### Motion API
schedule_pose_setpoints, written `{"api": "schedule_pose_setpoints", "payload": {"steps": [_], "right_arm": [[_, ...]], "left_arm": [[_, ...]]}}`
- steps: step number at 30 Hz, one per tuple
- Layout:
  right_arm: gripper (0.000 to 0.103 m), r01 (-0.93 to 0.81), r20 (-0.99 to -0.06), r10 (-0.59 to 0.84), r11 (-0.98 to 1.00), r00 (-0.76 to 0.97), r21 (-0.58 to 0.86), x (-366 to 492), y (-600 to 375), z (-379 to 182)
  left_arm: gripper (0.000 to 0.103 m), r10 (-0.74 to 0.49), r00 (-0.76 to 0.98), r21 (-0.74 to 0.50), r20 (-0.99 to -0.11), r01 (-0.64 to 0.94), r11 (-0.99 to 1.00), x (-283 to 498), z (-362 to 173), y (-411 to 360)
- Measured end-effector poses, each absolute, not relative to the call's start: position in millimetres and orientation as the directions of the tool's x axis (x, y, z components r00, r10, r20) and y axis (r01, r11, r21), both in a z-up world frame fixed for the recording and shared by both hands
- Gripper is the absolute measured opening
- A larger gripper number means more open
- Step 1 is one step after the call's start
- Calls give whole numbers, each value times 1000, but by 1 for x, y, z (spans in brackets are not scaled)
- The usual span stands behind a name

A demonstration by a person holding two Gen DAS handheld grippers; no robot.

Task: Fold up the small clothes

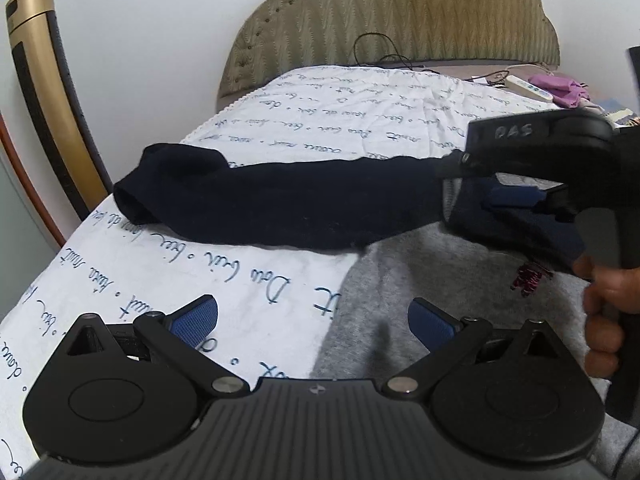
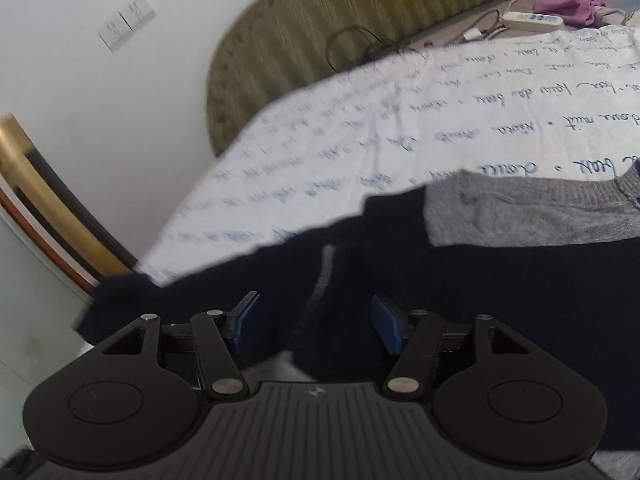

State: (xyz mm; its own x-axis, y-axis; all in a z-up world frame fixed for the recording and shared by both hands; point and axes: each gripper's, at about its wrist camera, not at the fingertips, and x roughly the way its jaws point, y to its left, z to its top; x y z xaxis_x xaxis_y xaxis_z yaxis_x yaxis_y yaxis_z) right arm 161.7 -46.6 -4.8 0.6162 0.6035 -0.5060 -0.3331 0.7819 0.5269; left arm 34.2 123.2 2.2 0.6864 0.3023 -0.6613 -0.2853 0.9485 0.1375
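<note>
Right now a dark navy garment (image 1: 288,204) lies stretched across the bed (image 1: 168,280), on a white sheet with blue writing. One end of it rests on a gray garment (image 1: 420,300). The left gripper (image 1: 312,324) hangs over the sheet and the gray cloth with its fingers wide apart and nothing in them. The right gripper (image 2: 312,326) sits over the navy cloth, fingers partly apart, with the cloth between them but not pinched.
</note>
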Motion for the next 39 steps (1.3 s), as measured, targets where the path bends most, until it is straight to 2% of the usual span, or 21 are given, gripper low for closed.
{"api": "schedule_pose_setpoints", "payload": {"steps": [2, 5, 7, 9, 11, 14, 17, 19, 20, 25, 29, 30, 31, 32, 33, 36, 39], "right_arm": [[71, -365, -505, 613, 780, 608, 508, 158, -42, -1], [72, -376, -573, 573, 819, 586, 434, 156, -33, -5], [72, -386, -560, 581, 813, 591, 437, 148, -36, -4], [72, -403, -544, 598, 800, 588, 445, 140, -39, 0], [72, -423, -534, 603, 797, 593, 431, 131, -40, 4], [74, -451, -527, 605, 796, 597, 403, 117, -41, 8], [76, -469, -516, 617, 787, 594, 401, 107, -44, 10], [76, -474, -512, 623, 782, 591, 405, 102, -46, 10], [76, -474, -511, 624, 781, 590, 406, 100, -48, 10], [76, -460, -514, 618, 786, 595, 412, 92, -59, 9], [76, -451, -513, 616, 788, 598, 419, 86, -70, 9], [76, -452, -510, 617, 787, 599, 421, 84, -72, 9], [76, -455, -506, 620, 784, 599, 422, 82, -73, 10], [76, -457, -504, 622, 783, 599, 422, 81, -75, 10], [76, -457, -504, 622, 782, 599, 422, 80, -76, 9], [76, -457, -504, 626, 779, 595, 429, 79, -80, 8], [76, -449, -499, 626, 779, 599, 438, 77, -87, 7]], "left_arm": [[103, 296, 685, 122, -665, -291, 949, 36, 3, 131], [103, 293, 682, 76, -670, -330, 941, 39, 8, 155], [102, 287, 679, 0, -676, -389, 921, 41, 12, 185], [100, 244, 683, -138, -689, -454, 880, 43, 15, 224], [97, 154, 714, -353, -683, -507, 786, 42, 13, 271], [93, 15, 762, -584, -648, -509, 633, 47, 3, 322], [84, -73, 791, -687, -607, -477, 548, 58, -7, 344], [71, -115, 807, -738, -580, -460, 493, 64, -15, 351], [67, -124, 814, -759, -568, -459, 463, 67, -18, 355], [55, -68, 831, -784, -552, -490, 382, 74, -29, 372], [54, 24, 827, -761, -561, -528, 377, 75, -25, 381], [51, 35, 829, -758, -558, -526, 386, 76, -22, 381], [34, 37, 829, -750, -558, -522, 406, 78, -19, 380], [23, 29, 826, -737, -563, -517, 436, 82, -16, 378], [7, 23, 821, -721, -571, -515, 464, 86, -12, 376], [2, 83, 810, -659, -580, -527, 537, 94, 5, 363], [2, 250, 789, -504, -562, -565, 653, 99, 36, 338]]}}
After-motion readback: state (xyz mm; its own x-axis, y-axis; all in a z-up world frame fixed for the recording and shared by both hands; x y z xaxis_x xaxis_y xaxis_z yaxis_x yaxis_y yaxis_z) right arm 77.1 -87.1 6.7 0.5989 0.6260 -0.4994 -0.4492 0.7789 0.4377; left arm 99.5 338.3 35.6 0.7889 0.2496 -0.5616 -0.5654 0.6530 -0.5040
